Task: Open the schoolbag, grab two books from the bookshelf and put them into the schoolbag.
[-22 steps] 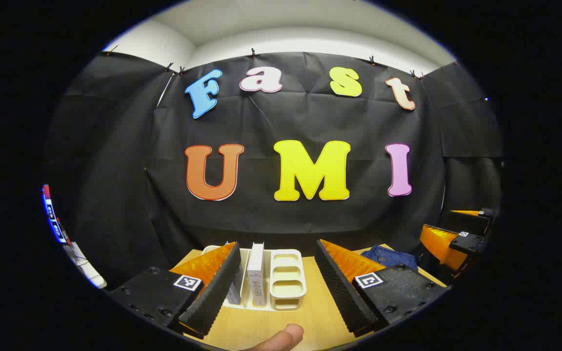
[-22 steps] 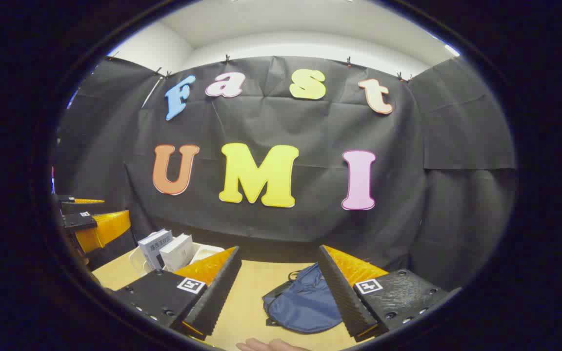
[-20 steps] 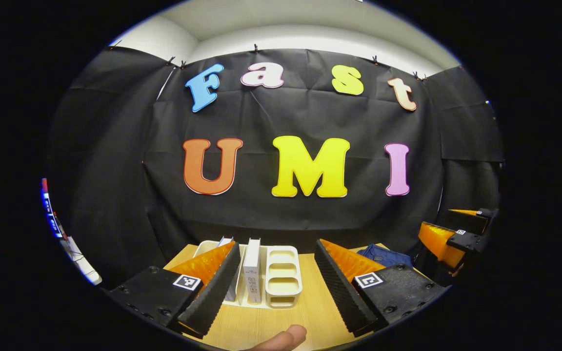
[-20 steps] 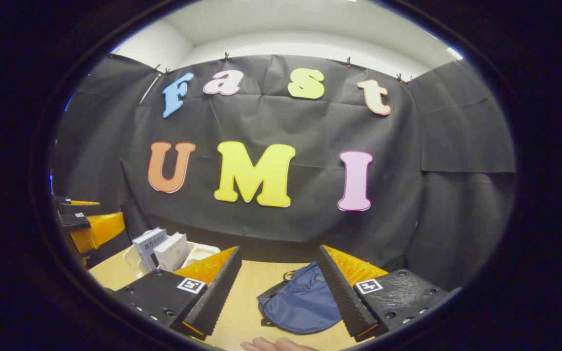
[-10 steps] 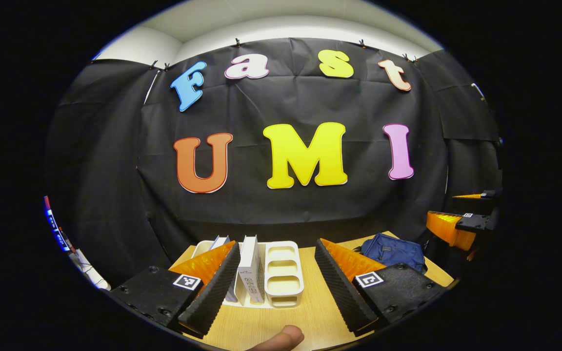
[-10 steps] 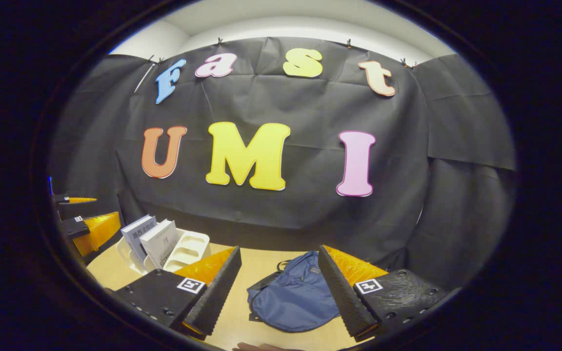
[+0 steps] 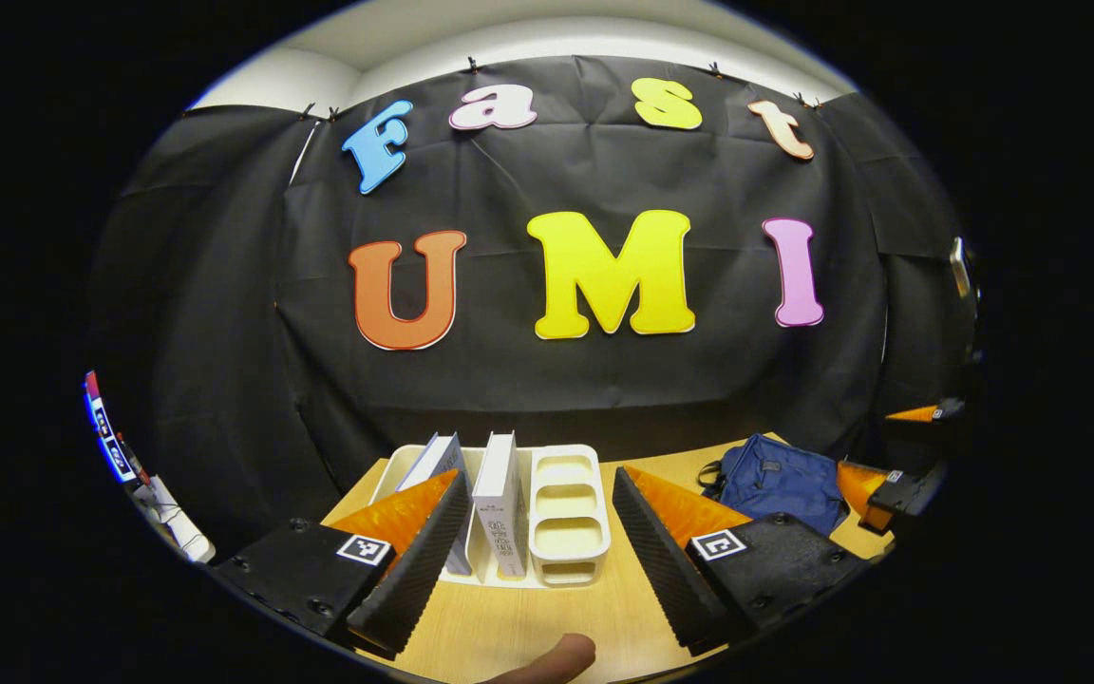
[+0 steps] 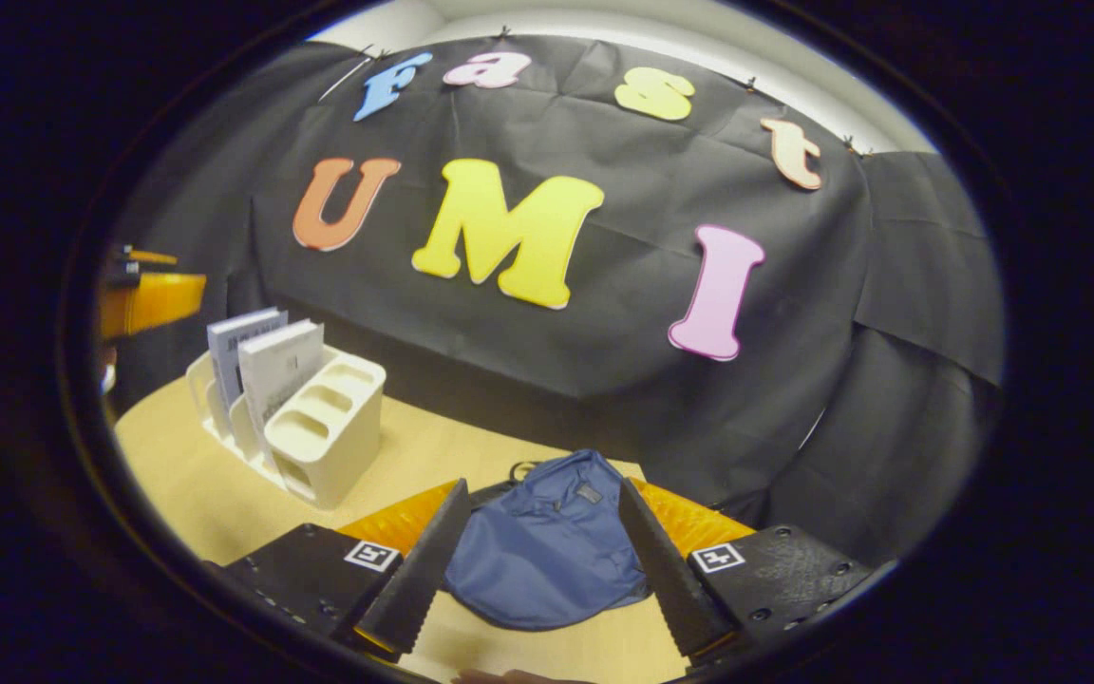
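The blue schoolbag (image 8: 552,551) lies flat on the wooden table (image 8: 205,494), just beyond my right gripper (image 8: 541,484), whose open fingers frame it in the right gripper view. A white bookshelf (image 7: 561,518) stands ahead of my open left gripper (image 7: 539,475). It holds two upright white books (image 7: 499,499) (image 7: 435,464). The left finger hides the lower part of one book. In the left gripper view the schoolbag (image 7: 780,480) rests at the right, with the right gripper (image 7: 889,486) beside it. The bookshelf (image 8: 329,437) and the left gripper (image 8: 143,294) appear at the left of the right gripper view.
Black cloth walls close the booth behind the table (image 7: 528,627). A fingertip of the hand (image 7: 556,660) shows at the bottom edge of the left gripper view. Bare tabletop lies between the bookshelf and the schoolbag.
The right gripper has moved down and forward to the schoolbag, which now sits between its fingers. The left gripper has tipped down slightly toward the bookshelf. Both stay open.
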`<state>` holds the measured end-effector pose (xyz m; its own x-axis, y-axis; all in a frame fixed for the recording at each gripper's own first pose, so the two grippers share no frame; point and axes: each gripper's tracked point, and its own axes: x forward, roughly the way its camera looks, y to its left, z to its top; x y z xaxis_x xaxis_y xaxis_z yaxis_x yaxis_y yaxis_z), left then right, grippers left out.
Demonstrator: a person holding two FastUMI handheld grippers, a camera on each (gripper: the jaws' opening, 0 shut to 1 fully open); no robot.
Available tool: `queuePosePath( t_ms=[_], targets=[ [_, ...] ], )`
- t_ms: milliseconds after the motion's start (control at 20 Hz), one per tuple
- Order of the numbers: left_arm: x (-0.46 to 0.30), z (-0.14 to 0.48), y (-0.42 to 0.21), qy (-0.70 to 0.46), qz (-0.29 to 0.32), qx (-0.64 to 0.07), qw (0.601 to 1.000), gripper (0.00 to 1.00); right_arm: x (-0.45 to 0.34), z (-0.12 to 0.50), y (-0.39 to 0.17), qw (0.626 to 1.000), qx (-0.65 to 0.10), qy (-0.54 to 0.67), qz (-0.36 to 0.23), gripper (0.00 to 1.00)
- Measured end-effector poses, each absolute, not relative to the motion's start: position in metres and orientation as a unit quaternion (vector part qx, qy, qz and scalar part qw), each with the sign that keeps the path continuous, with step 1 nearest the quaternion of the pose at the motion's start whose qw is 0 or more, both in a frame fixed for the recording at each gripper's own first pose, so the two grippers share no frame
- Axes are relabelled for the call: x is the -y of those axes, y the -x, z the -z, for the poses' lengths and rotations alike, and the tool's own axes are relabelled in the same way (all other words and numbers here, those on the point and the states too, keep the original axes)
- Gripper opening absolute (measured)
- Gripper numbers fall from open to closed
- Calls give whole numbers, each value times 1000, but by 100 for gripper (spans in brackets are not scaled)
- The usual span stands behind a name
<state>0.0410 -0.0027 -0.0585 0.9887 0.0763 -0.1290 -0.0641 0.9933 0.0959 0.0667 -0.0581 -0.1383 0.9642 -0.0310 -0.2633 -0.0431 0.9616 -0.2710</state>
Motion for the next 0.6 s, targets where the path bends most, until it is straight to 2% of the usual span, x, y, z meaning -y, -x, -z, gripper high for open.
queuePosePath(
  t_ms=[350, 400, 450, 500, 550, 600],
  targets=[
    [-9, 81, -40, -63, -54, -80, 993, 99, 68, 262, -72, 948, -259, 184, -12, 99],
    [-12, 88, -39, -68, -60, -88, 992, 99, 63, 279, -71, 941, -276, 194, -22, 95],
    [-13, 91, -38, -68, -62, -93, 991, 99, 58, 290, -70, 937, -283, 200, -30, 99],
    [-14, 95, -36, -67, -63, -97, 991, 99, 55, 300, -67, 934, -290, 207, -37, 95],
    [-13, 99, -36, -66, -63, -101, 991, 99, 51, 309, -65, 930, -298, 212, -43, 99],
    [-13, 103, -34, -67, -63, -107, 990, 99, 47, 319, -63, 926, -306, 216, -50, 96]
  ],
)
